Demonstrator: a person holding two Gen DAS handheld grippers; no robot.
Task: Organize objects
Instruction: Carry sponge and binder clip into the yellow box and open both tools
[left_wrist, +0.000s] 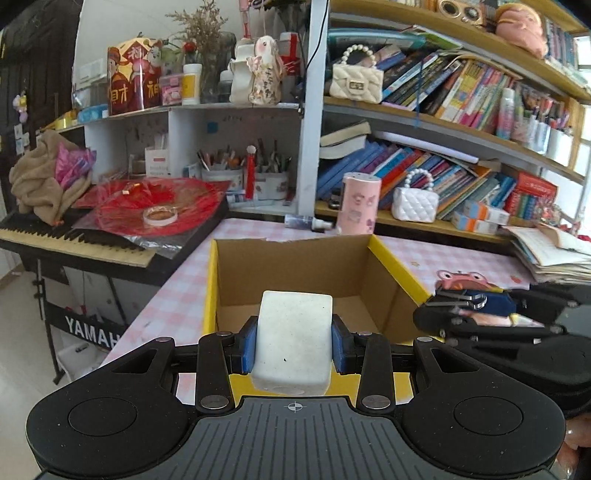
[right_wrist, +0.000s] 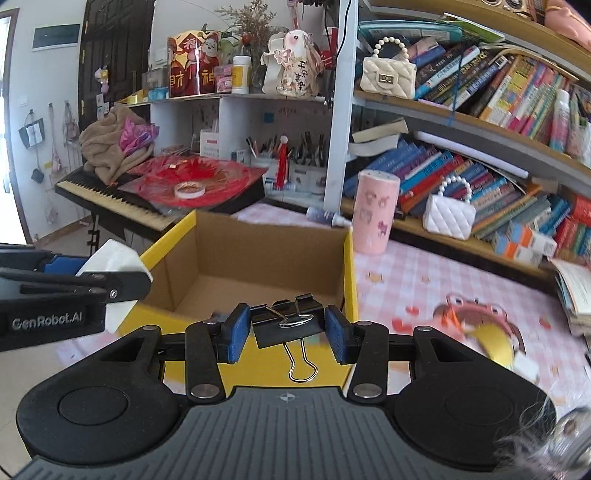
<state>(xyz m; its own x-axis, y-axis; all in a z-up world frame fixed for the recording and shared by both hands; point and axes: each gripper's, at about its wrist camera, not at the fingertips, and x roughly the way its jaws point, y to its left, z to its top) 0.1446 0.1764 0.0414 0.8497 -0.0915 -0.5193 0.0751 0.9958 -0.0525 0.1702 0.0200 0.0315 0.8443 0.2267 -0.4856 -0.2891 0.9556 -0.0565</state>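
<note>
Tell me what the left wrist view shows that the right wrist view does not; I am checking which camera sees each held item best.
Only the left wrist view shows the white rectangular block head-on, clamped in the left tongs. Only the right wrist view shows the black metal binder clip clearly, between the right tongs. Both show the open yellow cardboard box on the pink checked tablecloth and the pink cylindrical tin.
</note>
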